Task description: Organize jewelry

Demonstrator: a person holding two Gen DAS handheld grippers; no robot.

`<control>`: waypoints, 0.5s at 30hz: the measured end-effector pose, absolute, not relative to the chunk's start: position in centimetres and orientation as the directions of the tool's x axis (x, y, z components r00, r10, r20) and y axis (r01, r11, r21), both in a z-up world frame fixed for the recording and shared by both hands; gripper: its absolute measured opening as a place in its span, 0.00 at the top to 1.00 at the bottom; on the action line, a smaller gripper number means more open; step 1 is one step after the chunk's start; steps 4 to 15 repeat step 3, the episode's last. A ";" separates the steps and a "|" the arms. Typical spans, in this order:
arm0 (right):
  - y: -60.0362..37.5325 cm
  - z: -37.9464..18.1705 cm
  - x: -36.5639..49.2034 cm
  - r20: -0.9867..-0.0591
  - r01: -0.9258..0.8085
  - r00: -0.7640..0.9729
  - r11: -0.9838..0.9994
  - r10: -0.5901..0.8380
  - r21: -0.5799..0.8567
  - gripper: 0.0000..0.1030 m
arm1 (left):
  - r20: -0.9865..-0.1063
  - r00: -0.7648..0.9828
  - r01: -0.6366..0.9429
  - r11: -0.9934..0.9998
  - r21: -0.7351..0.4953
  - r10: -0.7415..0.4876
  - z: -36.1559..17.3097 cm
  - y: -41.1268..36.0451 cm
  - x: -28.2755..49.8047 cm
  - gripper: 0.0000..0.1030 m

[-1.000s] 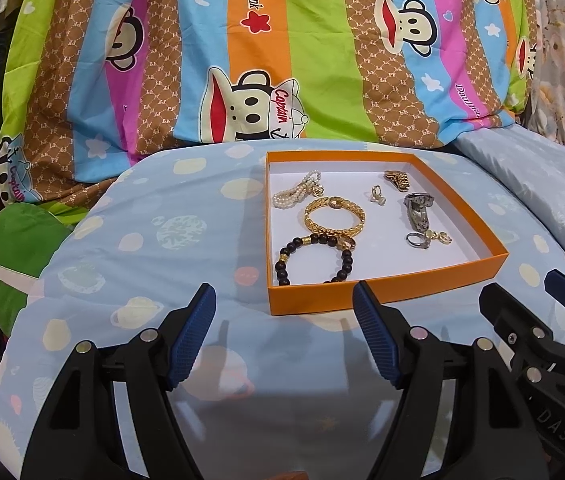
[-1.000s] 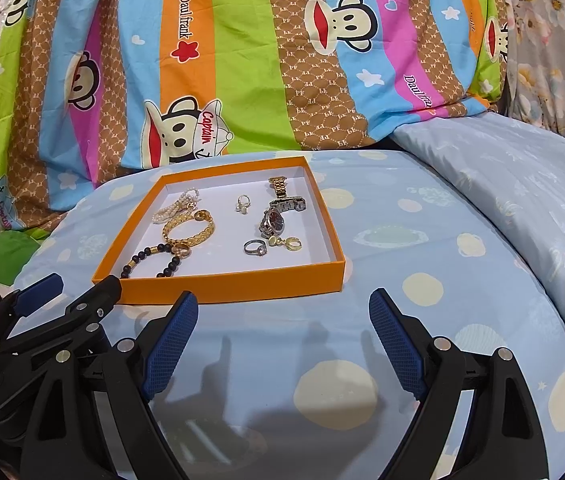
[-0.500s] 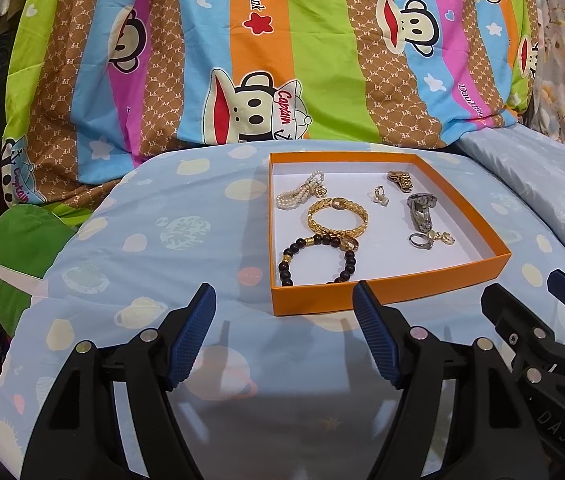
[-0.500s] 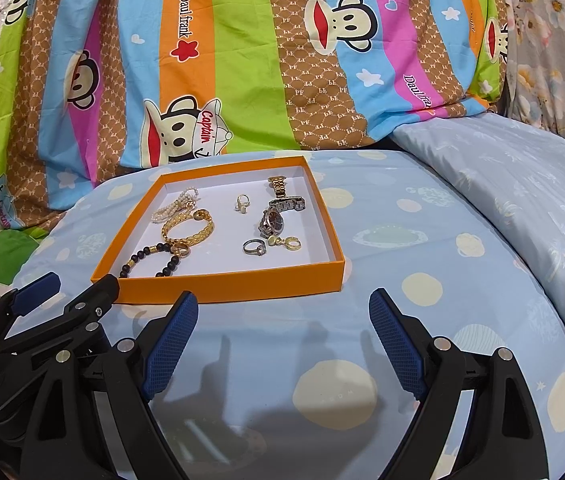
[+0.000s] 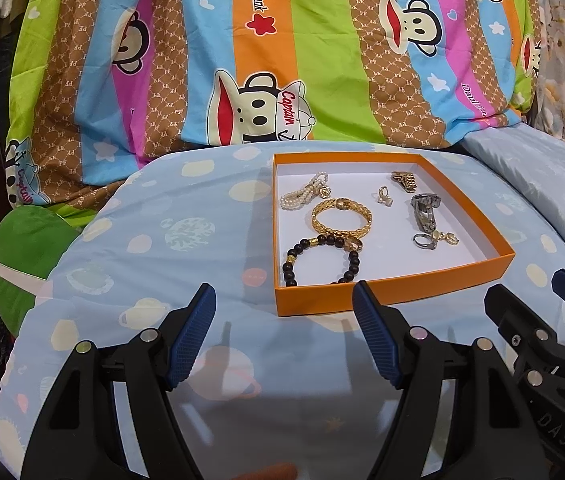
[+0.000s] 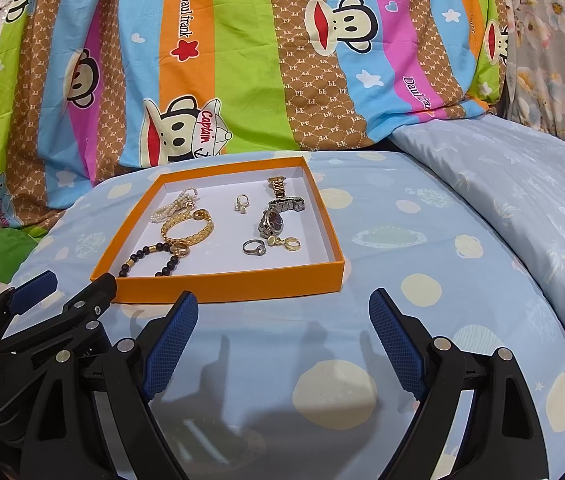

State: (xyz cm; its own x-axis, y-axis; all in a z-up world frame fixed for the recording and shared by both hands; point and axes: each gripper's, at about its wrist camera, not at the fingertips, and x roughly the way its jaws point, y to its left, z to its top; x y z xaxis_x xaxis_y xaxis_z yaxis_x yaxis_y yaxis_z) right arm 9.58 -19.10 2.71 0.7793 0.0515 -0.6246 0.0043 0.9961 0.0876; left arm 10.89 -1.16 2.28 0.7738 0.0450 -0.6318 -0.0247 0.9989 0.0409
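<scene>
An orange box lid (image 5: 394,294) (image 6: 226,284) with a white floor lies on the pale blue bedcover. Inside it are a pearl bracelet (image 5: 304,194), a gold chain bracelet (image 5: 342,220) (image 6: 188,228), a black bead bracelet (image 5: 322,258) (image 6: 150,260), a watch (image 5: 424,210) (image 6: 272,220) and several rings (image 5: 434,240) (image 6: 253,248). My left gripper (image 5: 284,304) stands open just in front of the lid's near wall, nothing between its blue pads. My right gripper (image 6: 282,312) is also open and empty, in front of the lid's near right corner.
A striped cartoon-monkey quilt (image 5: 282,60) rises behind the box. A green cushion (image 5: 26,248) sits at the left edge of the bed. A second pale blue cover (image 6: 522,184) is piled at the right. Each gripper shows at the edge of the other's view.
</scene>
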 end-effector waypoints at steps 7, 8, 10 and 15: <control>-19.1 2.7 9.5 -0.624 0.005 0.780 0.996 0.050 0.085 0.17 | -0.636 0.771 -0.027 0.999 0.042 0.047 2.3 -1.1 11.0 0.34; -19.1 2.7 9.5 -0.624 0.005 0.780 0.996 0.050 0.085 0.17 | -0.636 0.771 -0.027 0.999 0.042 0.047 2.3 -1.1 11.0 0.34; -19.1 2.7 9.5 -0.624 0.005 0.780 0.996 0.050 0.085 0.17 | -0.636 0.771 -0.027 0.999 0.042 0.047 2.3 -1.1 11.0 0.34; -19.1 2.7 9.5 -0.624 0.005 0.780 0.996 0.050 0.085 0.17 | -0.636 0.771 -0.027 0.999 0.042 0.047 2.3 -1.1 11.0 0.34</control>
